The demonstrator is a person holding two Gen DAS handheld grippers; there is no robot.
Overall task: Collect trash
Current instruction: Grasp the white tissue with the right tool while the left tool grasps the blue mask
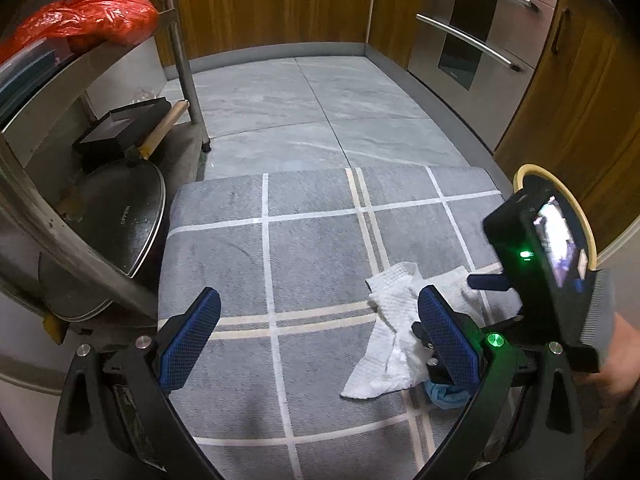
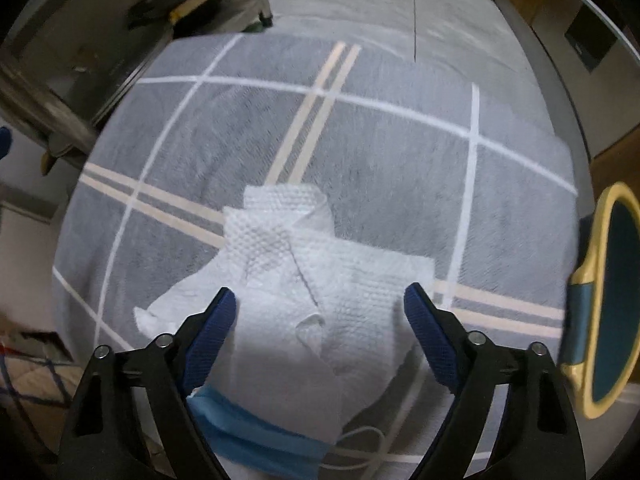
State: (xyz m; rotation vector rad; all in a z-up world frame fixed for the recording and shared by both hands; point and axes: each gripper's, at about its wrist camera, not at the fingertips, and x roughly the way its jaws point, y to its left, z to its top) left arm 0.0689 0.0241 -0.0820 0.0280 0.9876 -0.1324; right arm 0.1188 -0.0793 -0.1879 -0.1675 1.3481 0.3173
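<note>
- A crumpled white paper towel [image 2: 304,276] lies on a grey checked floor mat [image 2: 380,152], folded over itself in several layers.
- Under the towel's near edge, a blue face mask [image 2: 256,436] lies partly covered, its white ear loop [image 2: 368,440] trailing out on the mat.
- The right gripper [image 2: 320,312] hangs low over the towel with its jaws wide, one blue pad at each side of the sheet; whether the pads touch the paper cannot be told.
- The left gripper [image 1: 320,320] is also spread wide, holding nothing, over bare mat to the left of the towel.
- In the left wrist view the right gripper's black body [image 1: 540,256] shows above the towel, with a green light on it.
- At the mat's left stands a steel rack [image 1: 188,60]; on its lower shelf are a dark pan lid [image 1: 120,224] and a wooden-handled pan [image 1: 120,128], and an orange plastic bag [image 1: 92,20] sits higher up.
- Beyond the mat: grey floor tiles [image 1: 320,96], wooden cabinets [image 1: 272,0] and a steel oven [image 1: 480,28].
</note>
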